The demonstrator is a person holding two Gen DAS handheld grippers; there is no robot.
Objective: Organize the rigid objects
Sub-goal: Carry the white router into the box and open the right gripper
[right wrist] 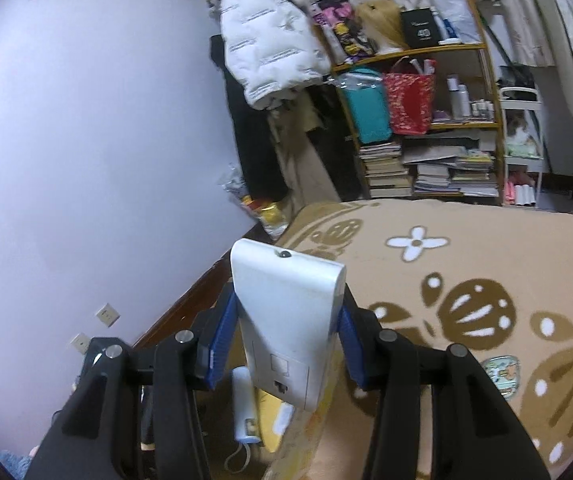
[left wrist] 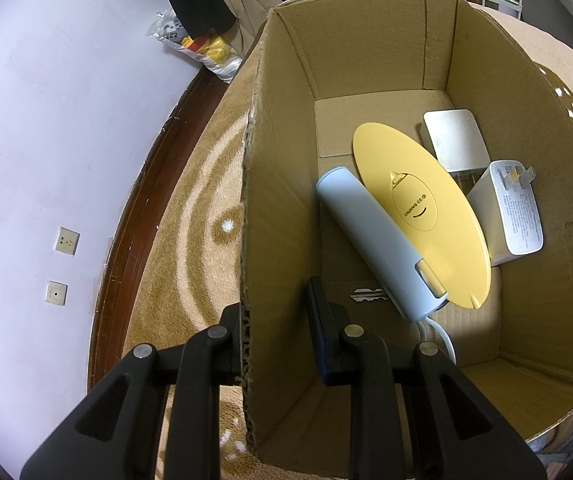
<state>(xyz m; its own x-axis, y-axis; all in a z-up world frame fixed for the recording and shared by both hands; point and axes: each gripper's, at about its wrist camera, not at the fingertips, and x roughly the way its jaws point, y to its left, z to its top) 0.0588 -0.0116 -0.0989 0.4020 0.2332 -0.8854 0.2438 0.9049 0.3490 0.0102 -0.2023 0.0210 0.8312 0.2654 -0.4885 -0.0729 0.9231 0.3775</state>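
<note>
Though gripped, white slab device (right wrist: pixel 286 320).

The left tongs (left wrist: pixel 276 334) straddle the left wall of the cardboard box (left wrist: pixel 254 240) near its near corner: one finger sits outside the wall, against it, and the other finger (left wrist: pixel 320 328) is inside the box, well apart from the wall, so the jaws stand wide and grip nothing. The tongs point forward and down along the wall.

The right tongs (right wrist: pixel 284 344) are raised and point forward. Their blue pads (right wrist: pixel 220 340) press on both sides of a white device (right wrist: pixel 290 320), clamping it near its lower half, with its upper end standing up past the fingertips.
</note>
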